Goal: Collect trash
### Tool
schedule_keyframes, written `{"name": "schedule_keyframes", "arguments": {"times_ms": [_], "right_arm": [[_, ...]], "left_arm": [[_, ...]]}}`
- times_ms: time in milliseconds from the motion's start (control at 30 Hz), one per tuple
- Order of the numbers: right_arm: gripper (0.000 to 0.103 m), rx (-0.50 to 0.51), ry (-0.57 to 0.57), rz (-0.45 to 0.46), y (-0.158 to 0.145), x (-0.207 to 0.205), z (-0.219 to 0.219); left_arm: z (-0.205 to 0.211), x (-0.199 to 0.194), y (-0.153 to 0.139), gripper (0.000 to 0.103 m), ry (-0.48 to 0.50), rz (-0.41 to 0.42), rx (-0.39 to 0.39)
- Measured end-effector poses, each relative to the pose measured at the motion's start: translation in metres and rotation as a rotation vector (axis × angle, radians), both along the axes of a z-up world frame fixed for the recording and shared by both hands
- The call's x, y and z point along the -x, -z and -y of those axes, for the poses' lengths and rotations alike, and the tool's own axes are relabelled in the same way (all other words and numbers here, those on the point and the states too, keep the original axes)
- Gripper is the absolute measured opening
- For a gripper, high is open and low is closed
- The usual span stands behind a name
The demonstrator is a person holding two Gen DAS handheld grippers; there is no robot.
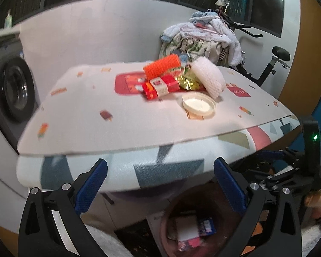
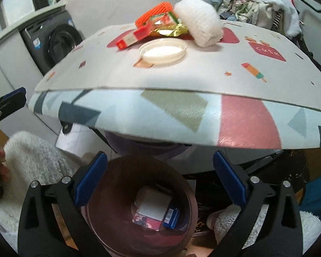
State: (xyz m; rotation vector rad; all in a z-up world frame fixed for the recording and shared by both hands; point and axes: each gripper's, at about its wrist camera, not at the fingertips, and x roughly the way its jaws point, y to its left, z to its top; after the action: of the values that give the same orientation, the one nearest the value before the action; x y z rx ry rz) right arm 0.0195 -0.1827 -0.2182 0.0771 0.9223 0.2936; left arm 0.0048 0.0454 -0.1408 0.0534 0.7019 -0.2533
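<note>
Trash bin below the table edge, part filled; both my grippers empty.

The bin already holds a white packet and small cartons. Above and beyond it, on the table, wait a red carton, gold wrapper, white lid and foam nets. My right gripper hangs directly over the bin, jaws spread wide, holding nothing; my left gripper likewise gapes empty, facing the table.
</note>
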Motion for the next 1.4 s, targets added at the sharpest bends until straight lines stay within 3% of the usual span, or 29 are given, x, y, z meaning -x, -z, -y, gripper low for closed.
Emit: {"name": "schedule_keyframes", "arguments": {"times_ms": [133,233,367,667,833,1233,1400], "right_arm": [[0.097,-0.028,0.023,0.063,-0.018,-0.007,0.012],[0.097,0.010,0.025,0.131,-0.039,-0.020,0.020],[0.097,-0.019,0.016,0.148,-0.063,-0.044,0.037],[0.097,0.114,0.034,0.229,-0.105,-0.090,0.053],[0.097,0.186,0.017,0.246,-0.112,-0.110,0.054],[0.097,0.177,-0.030,0.240,-0.107,-0.163,0.066],[0.097,0.211,-0.067,0.266,-0.103,-0.186,0.058]], "left_arm": [[0.001,-0.010,-0.017,0.097,0.013,0.040,-0.017],[-0.001,-0.021,-0.031,0.097,0.024,0.056,-0.009],[-0.001,-0.038,-0.046,0.097,0.039,0.094,-0.055],[-0.008,-0.083,-0.068,0.097,0.010,0.095,-0.127],[-0.014,-0.108,-0.068,0.097,-0.018,0.056,-0.116],[-0.024,-0.152,-0.050,0.097,-0.069,0.014,-0.124],[-0.037,-0.163,-0.046,0.097,-0.079,-0.016,-0.035]]}}
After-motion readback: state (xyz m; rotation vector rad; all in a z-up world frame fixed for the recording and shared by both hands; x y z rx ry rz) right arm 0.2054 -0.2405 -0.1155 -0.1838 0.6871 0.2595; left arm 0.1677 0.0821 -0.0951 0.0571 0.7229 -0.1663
